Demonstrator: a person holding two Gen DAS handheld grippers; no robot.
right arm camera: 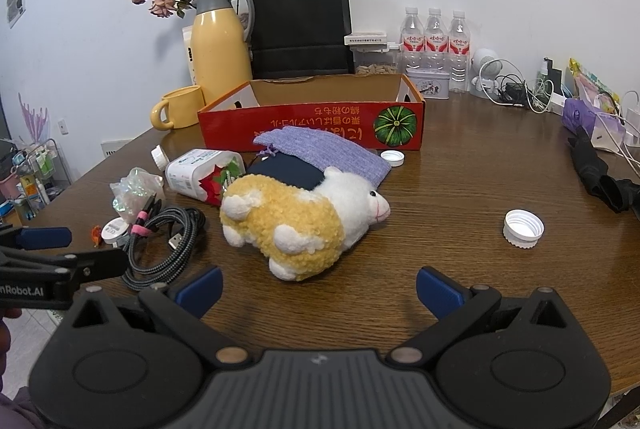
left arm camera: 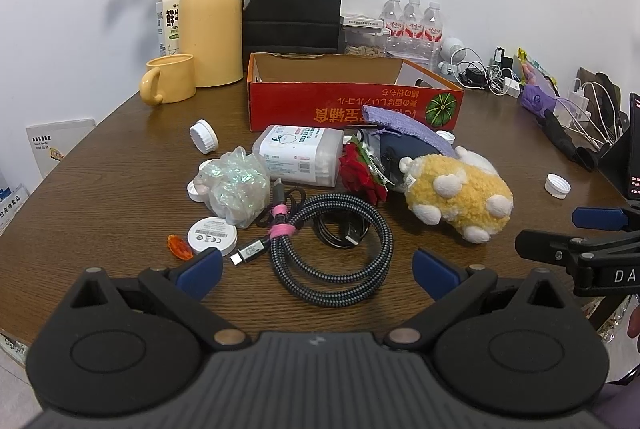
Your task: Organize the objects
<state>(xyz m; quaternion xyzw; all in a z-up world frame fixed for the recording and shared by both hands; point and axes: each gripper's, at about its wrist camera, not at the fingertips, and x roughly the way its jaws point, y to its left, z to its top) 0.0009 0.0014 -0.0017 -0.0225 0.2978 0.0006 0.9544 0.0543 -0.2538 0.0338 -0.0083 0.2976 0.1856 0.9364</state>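
An open red cardboard box (left arm camera: 352, 109) (right arm camera: 312, 129) stands mid-table. In front of it lies a loose pile: a yellow-and-white plush sheep (left arm camera: 456, 193) (right arm camera: 296, 217), a braided coiled cable (left arm camera: 332, 249) (right arm camera: 168, 245), a white wipes pack (left arm camera: 300, 153) (right arm camera: 196, 173), a red fabric rose (left arm camera: 362, 177), a purple knit pouch (left arm camera: 404, 125) (right arm camera: 320, 149), a crumpled iridescent bag (left arm camera: 236, 185) and a white round disc (left arm camera: 212, 235). My left gripper (left arm camera: 318, 269) is open and empty just before the cable. My right gripper (right arm camera: 318, 287) is open and empty just before the sheep.
A yellow thermos (left arm camera: 212, 17), yellow mug (left arm camera: 170, 79), black paper bag (left arm camera: 294, 1), water bottles (left arm camera: 412, 25) and tangled chargers (left arm camera: 492, 73) line the back. White caps (right arm camera: 523, 229) (left arm camera: 204, 136) lie loose. A black umbrella (right arm camera: 600, 173) lies at the right edge.
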